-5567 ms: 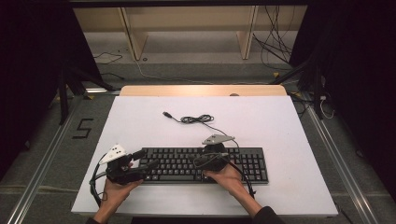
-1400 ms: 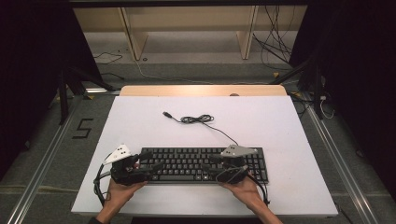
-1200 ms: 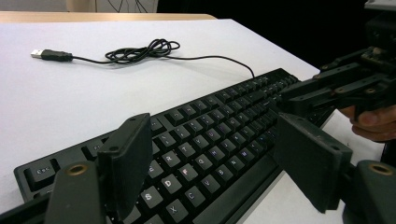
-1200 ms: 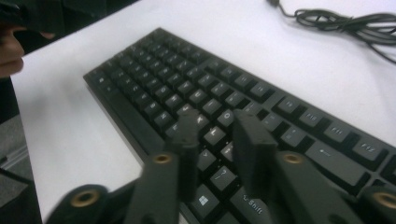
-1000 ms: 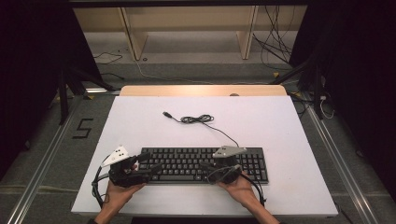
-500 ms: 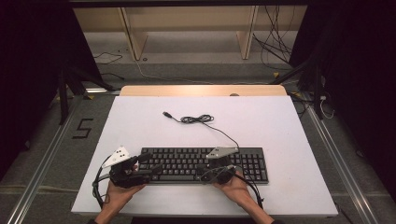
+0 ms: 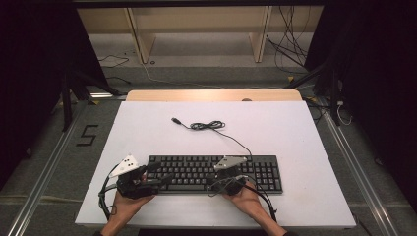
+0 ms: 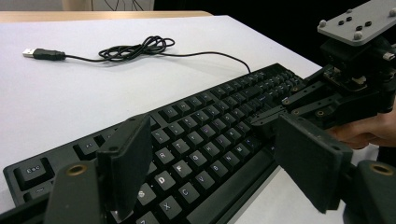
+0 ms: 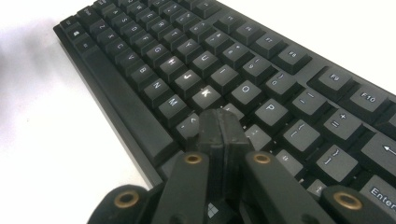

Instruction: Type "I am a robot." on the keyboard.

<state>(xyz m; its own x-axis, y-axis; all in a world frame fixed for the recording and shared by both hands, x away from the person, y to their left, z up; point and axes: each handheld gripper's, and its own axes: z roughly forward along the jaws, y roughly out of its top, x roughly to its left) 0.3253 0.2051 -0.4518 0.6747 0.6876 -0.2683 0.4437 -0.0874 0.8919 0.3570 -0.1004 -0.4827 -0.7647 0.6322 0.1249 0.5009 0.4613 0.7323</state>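
A black keyboard [image 7: 255, 169] [image 8: 210, 121] [image 9: 233, 56] lies near the front of the white table [image 7: 295, 137]. Its cable [image 7: 209, 126] [image 8: 140, 49] is coiled behind it and ends in a loose USB plug [image 7: 175, 120] [image 8: 44, 53]. My left gripper [image 7: 160, 176] [image 8: 217, 168] is at the keyboard's left end, open wide, with the letter keys between its jaws and nothing gripped. My right gripper [image 7: 215, 183] [image 9: 219, 130] is shut, its tips low over the keys just below the K, near the keyboard's middle. The left gripper view shows the right gripper [image 8: 345, 88] beyond my own jaws.
A wooden strip [image 7: 211, 95] runs along the table's far edge, with shelving and loose floor cables behind it. White tabletop lies to the right of the keyboard and behind it. Both hands come in at the front edge.
My shut right gripper has drifted a little to the left along the keyboard, from near the right-hand keys toward its middle. The left gripper has stayed in place, open.
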